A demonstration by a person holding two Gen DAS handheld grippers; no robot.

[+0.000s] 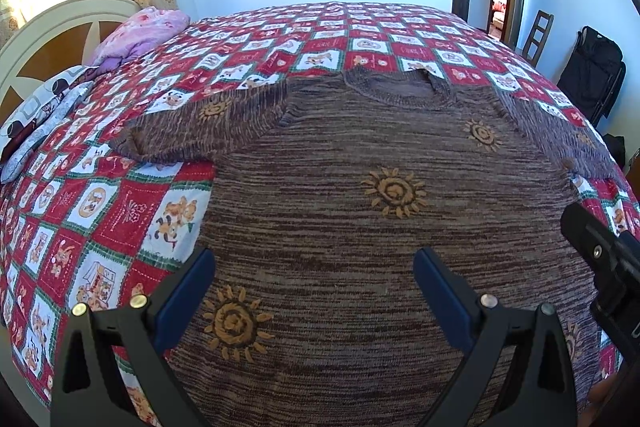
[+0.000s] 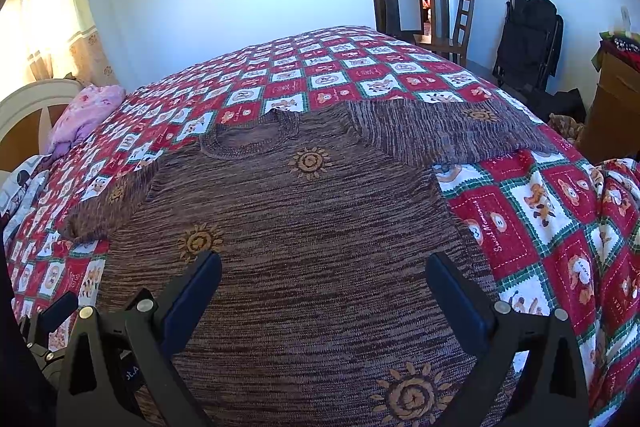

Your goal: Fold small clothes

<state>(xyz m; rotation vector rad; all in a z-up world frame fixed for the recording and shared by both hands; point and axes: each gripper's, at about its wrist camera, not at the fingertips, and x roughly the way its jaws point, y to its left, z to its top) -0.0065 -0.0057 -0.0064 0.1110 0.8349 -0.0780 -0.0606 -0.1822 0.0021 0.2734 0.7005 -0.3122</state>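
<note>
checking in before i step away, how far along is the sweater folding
Done: the brown sweater lies spread flat on the quilt, both sleeves out to the sides. In hand: nothing; the left gripper and right gripper are open above its lower part. Left: every fold, since no sleeve or hem is turned in.

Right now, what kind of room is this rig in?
Most likely a home bedroom: a bed with a patchwork quilt, a headboard, a curtained window, and a brown sweater laid flat.
</note>
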